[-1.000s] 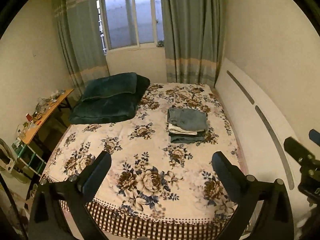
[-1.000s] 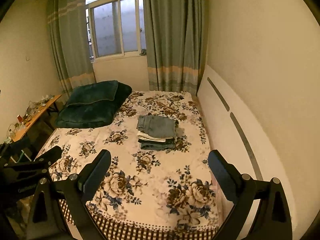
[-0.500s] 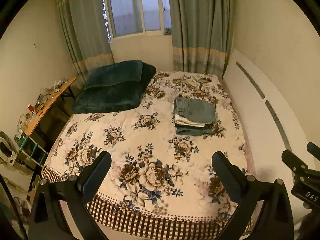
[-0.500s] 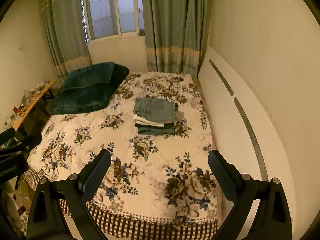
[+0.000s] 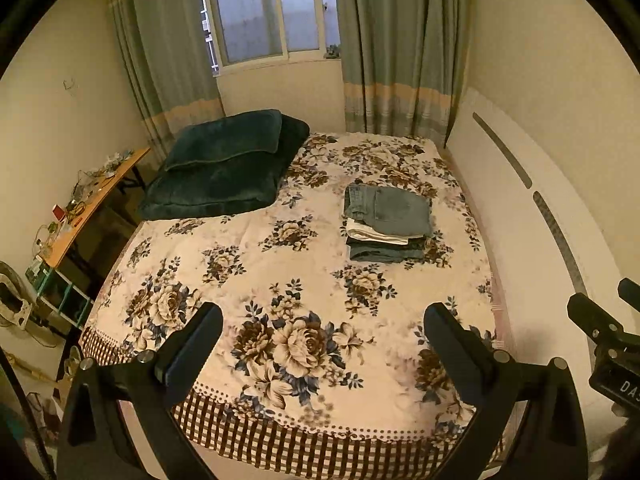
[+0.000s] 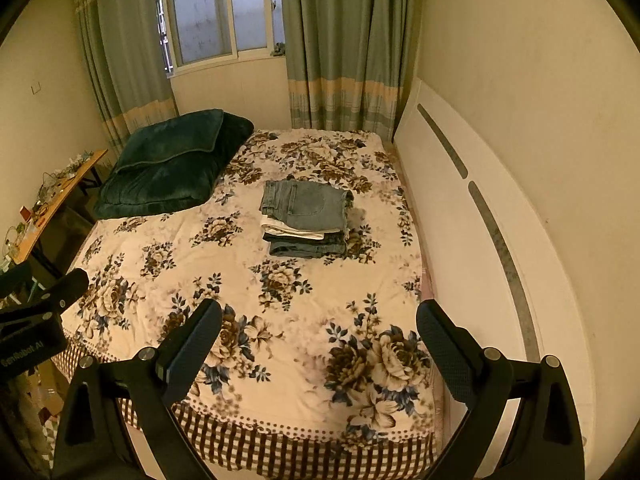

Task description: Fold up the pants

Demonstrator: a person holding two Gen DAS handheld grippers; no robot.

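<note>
A stack of folded pants [image 5: 386, 222] lies on the floral bedspread [image 5: 280, 280], right of the bed's middle, with blue jeans on top, a white pair under them and darker jeans at the bottom. It also shows in the right wrist view [image 6: 306, 218]. My left gripper [image 5: 322, 338] is open and empty, held above the foot of the bed, well short of the stack. My right gripper [image 6: 318, 334] is open and empty too, beside the left one. Each gripper shows at the edge of the other's view.
A dark green folded blanket [image 5: 228, 164] lies at the bed's far left. A white headboard panel [image 5: 532, 216] runs along the right side. A cluttered wooden desk [image 5: 86, 204] stands left of the bed. Window and curtains [image 5: 400, 48] are behind.
Both views have tilted downward over the bed, so the stack and window sit differently in frame. The grippers stay open and the pants have not moved.
</note>
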